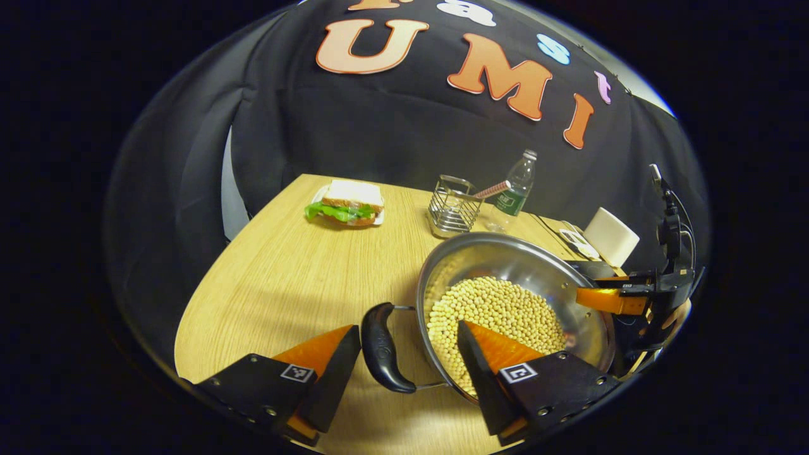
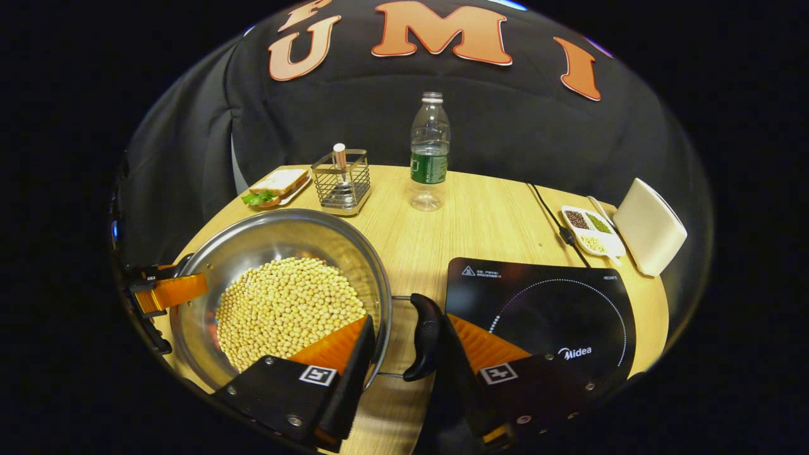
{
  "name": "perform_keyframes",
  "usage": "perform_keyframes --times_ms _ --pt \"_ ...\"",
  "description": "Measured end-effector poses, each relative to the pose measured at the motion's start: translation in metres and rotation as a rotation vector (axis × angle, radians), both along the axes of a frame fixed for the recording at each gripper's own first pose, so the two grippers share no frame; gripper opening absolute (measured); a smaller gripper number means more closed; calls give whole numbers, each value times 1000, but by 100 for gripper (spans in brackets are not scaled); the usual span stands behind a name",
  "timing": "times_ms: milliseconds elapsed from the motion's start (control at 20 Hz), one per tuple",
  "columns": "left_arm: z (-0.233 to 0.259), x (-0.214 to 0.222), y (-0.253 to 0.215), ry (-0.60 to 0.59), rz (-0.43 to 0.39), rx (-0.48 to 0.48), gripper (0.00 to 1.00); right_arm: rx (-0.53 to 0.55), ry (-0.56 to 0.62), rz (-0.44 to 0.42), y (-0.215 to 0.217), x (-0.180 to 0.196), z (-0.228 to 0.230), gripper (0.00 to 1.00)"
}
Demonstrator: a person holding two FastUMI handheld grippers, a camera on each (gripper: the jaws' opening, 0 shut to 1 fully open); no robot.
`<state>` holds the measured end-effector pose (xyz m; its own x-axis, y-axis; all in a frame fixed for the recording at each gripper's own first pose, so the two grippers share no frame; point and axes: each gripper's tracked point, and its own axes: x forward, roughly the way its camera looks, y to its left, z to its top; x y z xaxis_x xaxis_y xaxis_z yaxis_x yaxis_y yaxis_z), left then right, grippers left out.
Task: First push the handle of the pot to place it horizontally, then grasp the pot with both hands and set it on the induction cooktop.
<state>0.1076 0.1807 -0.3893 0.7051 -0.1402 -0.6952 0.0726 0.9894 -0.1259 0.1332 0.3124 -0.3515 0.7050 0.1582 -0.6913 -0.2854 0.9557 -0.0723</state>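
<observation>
A steel pot (image 1: 505, 265) holding soybeans (image 1: 499, 313) sits on the wooden table. In the left gripper view, its black left handle (image 1: 382, 347) lies between the fingers of my open left gripper (image 1: 407, 332), and one finger reaches over the beans. In the right gripper view, the pot (image 2: 278, 237) is at the left, and its right handle (image 2: 425, 338) stands between the fingers of my open right gripper (image 2: 407, 322). The black induction cooktop (image 2: 543, 309) lies just right of that handle. Each view shows a finger of the other gripper at the pot's far rim.
At the back of the table (image 2: 493, 221) are a sandwich on a plate (image 2: 278, 184), a wire basket (image 2: 342, 180) and a water bottle (image 2: 430, 151). A small divided dish (image 2: 591, 230), a white box (image 2: 651, 234) and the cooktop's cable (image 2: 550, 215) lie at the right.
</observation>
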Motion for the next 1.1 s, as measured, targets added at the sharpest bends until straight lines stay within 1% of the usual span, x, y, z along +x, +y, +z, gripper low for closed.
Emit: perform_keyframes --times_ms 50,100,150,200,250,300,350,450,500,600,700,750,800,850,1000,1100 --pt "-1 3 -2 2 -7 2 66 -3 -3 -3 1 1 0 65" --pt "0 1 0 6 -6 12 66 1 -5 -9 1 1 2 64" --pt "0 2 0 13 10 21 61 17 -2 -22 2 3 -1 60" --pt "0 1 1 22 24 37 60 33 5 -32 3 0 1 58" --pt "0 -2 1 37 34 51 55 42 9 -36 2 2 1 51" --pt "1 -8 -1 48 42 57 53 44 15 -36 1 1 1 48" --pt "5 -12 -1 56 53 63 52 44 28 -32 0 -1 0 43" --pt "14 -23 -4 60 79 65 51 62 34 -29 -1 -6 6 43" --pt "25 -26 -9 44 82 70 53 73 31 -24 -2 -11 13 43" --pt "48 -24 -19 -12 79 90 52 97 2 -18 -9 -13 32 43" --pt "69 -23 -35 -40 72 96 53 100 -12 -13 -26 -18 53 43" --pt "78 -22 -46 -50 63 90 51 101 -18 -18 -36 -21 63 42" --pt "86 -24 -57 -56 54 84 53 101 -24 -25 -46 -22 72 43" --pt "93 -24 -71 -63 42 78 51 97 -31 -35 -58 -24 80 42" --pt "104 -16 -110 -84 13 48 51 86 -64 -74 -98 -31 104 42" --pt "108 -20 -135 -85 -11 38 51 86 -84 -95 -120 -37 117 42"
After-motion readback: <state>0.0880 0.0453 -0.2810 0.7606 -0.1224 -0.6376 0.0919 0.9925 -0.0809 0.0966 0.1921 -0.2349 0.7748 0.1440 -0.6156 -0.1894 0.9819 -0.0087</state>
